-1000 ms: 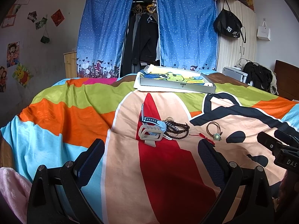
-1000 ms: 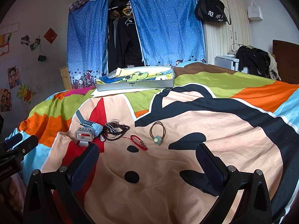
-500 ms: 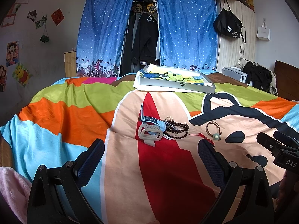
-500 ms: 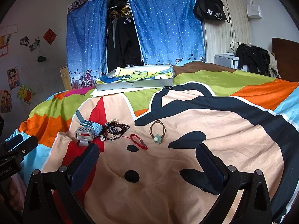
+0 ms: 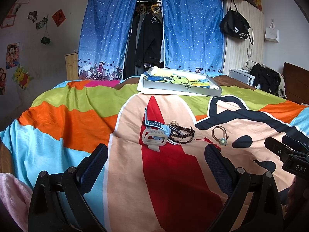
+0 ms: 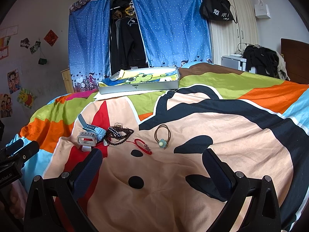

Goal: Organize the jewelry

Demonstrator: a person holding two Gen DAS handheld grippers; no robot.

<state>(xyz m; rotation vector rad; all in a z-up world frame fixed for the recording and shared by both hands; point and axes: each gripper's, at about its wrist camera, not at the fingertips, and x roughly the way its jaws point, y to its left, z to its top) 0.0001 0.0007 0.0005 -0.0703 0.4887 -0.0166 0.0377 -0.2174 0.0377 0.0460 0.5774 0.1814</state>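
Jewelry lies in a row on the colourful bedspread. A blue watch [image 5: 156, 124] [image 6: 92, 129] rests against a grey hair claw [image 5: 154, 139] [image 6: 87, 140]. Beside them sit dark bead bracelets [image 5: 182, 132] [image 6: 117, 133], a red cord bracelet [image 6: 143, 147] [image 5: 210, 142], and a brown hair tie with a pale flower [image 5: 220, 135] [image 6: 162, 137]. A shallow grey box [image 5: 180, 83] [image 6: 139, 81] with a cartoon lining stands farther back. My left gripper [image 5: 156, 164] is open, short of the hair claw. My right gripper [image 6: 152, 168] is open too, short of the red cord bracelet.
Blue dotted curtains [image 5: 191, 29] and hanging dark clothes stand behind the bed. A white wardrobe [image 5: 243, 44] with a black bag is at the right. A pink blanket [image 5: 11, 193] lies at the near left edge. The right gripper's body [image 5: 289, 154] shows at the left wrist view's right edge.
Both views have shifted only slightly; the jewelry has not moved and both grippers stay open.
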